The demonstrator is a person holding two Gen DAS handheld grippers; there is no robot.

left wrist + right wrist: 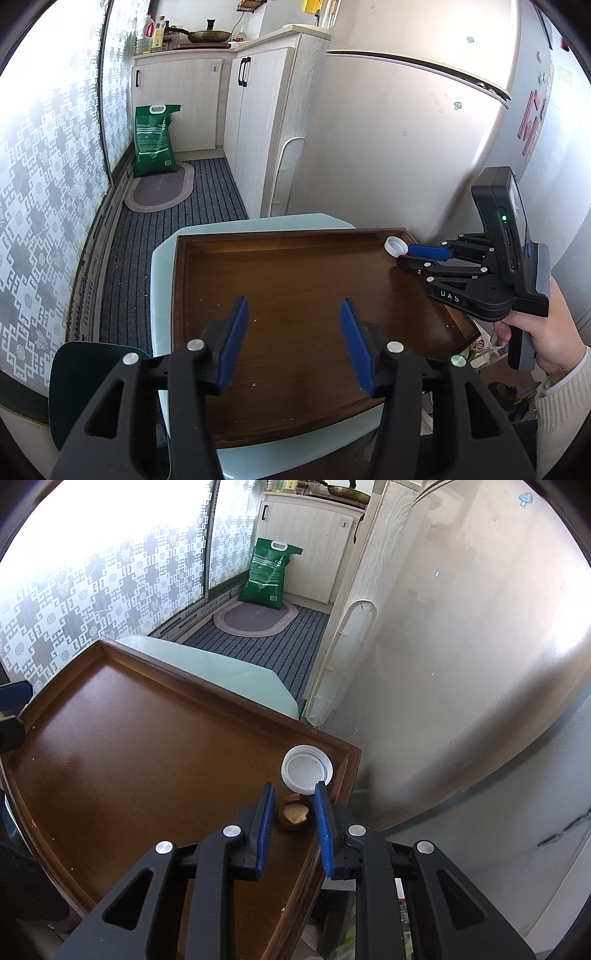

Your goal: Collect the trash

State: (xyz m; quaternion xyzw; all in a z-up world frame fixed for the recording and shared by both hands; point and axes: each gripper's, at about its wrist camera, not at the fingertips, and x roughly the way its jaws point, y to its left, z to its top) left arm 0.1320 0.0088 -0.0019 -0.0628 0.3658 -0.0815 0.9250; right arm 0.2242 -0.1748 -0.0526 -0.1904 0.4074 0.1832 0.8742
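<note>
A brown wooden tray [295, 280] [129, 738] lies on a pale glass table. A white bottle cap [307, 770] [395, 246] lies open side up in the tray's far right corner. A brown nut shell [295, 814] lies just in front of the cap. My right gripper [294, 794] [410, 254] is open, its blue pads on either side of the nut shell without touching it. My left gripper [293, 306] is open and empty over the tray's near middle.
A large fridge [406, 140] [461, 664] stands close behind the tray's right side. White cabinets [258, 122], a green sack [155, 140] [267, 576] and an oval mat [160, 188] lie beyond on the striped carpet. A patterned window wall [44, 166] runs along the left.
</note>
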